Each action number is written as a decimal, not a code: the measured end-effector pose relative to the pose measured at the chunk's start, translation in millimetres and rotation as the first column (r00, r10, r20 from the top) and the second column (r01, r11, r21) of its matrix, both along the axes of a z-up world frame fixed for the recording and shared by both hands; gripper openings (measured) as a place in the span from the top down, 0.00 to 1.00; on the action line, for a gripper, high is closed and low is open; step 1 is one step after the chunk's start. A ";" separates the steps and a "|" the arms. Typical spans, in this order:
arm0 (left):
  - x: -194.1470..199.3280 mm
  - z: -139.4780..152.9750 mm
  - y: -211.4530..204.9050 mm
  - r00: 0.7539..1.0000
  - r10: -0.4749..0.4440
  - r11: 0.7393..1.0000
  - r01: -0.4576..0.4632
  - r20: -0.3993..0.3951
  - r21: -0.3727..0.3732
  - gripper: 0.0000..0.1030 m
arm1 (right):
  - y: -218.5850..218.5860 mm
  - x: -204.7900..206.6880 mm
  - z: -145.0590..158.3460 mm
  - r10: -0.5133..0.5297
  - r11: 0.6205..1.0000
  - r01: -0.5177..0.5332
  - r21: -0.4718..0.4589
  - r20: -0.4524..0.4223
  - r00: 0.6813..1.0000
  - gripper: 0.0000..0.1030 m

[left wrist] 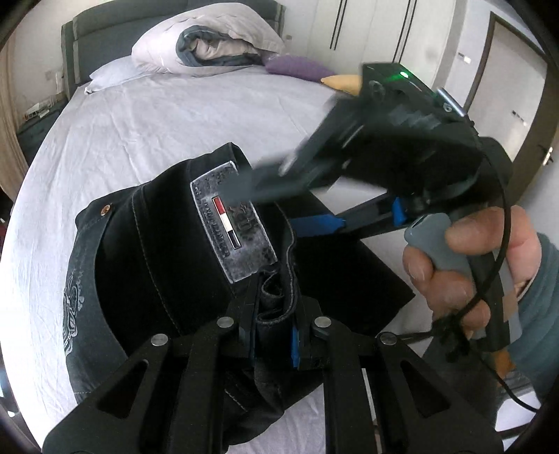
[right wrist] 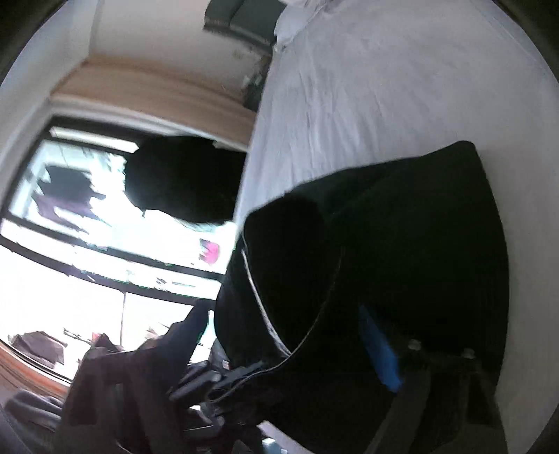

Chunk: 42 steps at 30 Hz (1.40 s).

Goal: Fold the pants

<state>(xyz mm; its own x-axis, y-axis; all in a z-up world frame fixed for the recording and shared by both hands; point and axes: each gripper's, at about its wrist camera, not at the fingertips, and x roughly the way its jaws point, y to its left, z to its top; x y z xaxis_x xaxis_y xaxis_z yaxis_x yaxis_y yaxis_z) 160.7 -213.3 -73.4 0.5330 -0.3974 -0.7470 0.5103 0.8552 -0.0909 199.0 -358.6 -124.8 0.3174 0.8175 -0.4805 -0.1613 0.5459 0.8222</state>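
Black pants (left wrist: 167,265) with a grey brand patch (left wrist: 234,223) on the waistband lie bunched on the bed. My left gripper (left wrist: 274,331) is shut on a fold of the waistband. My right gripper (left wrist: 279,199), held in a hand, reaches in from the right over the patch; its jaws stand apart, one finger (left wrist: 241,185) blurred above, the other with a blue pad (left wrist: 316,223) below. In the right wrist view the pants (right wrist: 401,244) fill the lower right as a dark mass, with one blue pad (right wrist: 380,352) against the cloth.
The pale sheet (left wrist: 157,115) covers the bed. A rolled duvet (left wrist: 209,45), a white pillow (left wrist: 111,75) and a purple cushion (left wrist: 297,68) lie by the dark headboard (left wrist: 104,31). A bright window (right wrist: 87,244) lies beyond the bed's edge.
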 end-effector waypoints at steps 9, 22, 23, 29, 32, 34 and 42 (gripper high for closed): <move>-3.3 -4.7 -18.5 0.999 -0.037 0.999 0.037 0.004 0.014 0.89 | 4.2 -5.1 16.5 0.052 0.970 -0.040 -0.239 0.042 0.998 0.80; -1.4 -3.7 -93.1 0.993 -0.117 0.993 0.117 0.009 0.022 0.89 | -59.9 -8.3 19.0 0.009 0.966 0.002 -0.257 0.040 0.999 0.83; -1.1 -6.6 -97.0 0.993 -0.119 0.993 0.119 0.004 0.026 0.89 | -64.6 -9.2 13.3 0.003 0.968 0.005 -0.250 0.033 0.999 0.83; 4.0 -30.7 -115.4 0.993 -0.117 0.992 0.118 -0.030 0.035 0.88 | -72.2 -4.6 -15.0 -0.022 0.975 0.022 -0.222 0.002 1.000 0.83; 8.1 -38.9 -118.0 0.991 -0.119 0.993 0.120 -0.062 0.009 0.85 | -75.8 -2.3 -25.2 -0.027 0.977 0.025 -0.211 -0.007 1.000 0.83; 9.2 -39.1 -111.1 0.989 -0.119 0.993 0.117 -0.092 -0.031 0.82 | -79.0 -1.7 -31.4 -0.024 0.983 0.021 -0.184 -0.012 1.000 0.83; -8.9 4.9 -49.2 0.992 -0.068 0.982 0.047 -0.109 -0.184 0.25 | -96.6 -11.7 -28.1 -0.092 0.986 0.092 -0.140 0.004 0.996 0.61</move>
<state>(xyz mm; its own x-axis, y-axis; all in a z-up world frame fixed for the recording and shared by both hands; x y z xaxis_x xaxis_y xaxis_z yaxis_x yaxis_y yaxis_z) 151.8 -262.5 -68.5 0.4210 -0.5587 -0.7146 0.5354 0.7889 -0.3014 187.3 -455.2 -152.9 0.3864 0.7099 -0.5888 -0.1030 0.6677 0.7373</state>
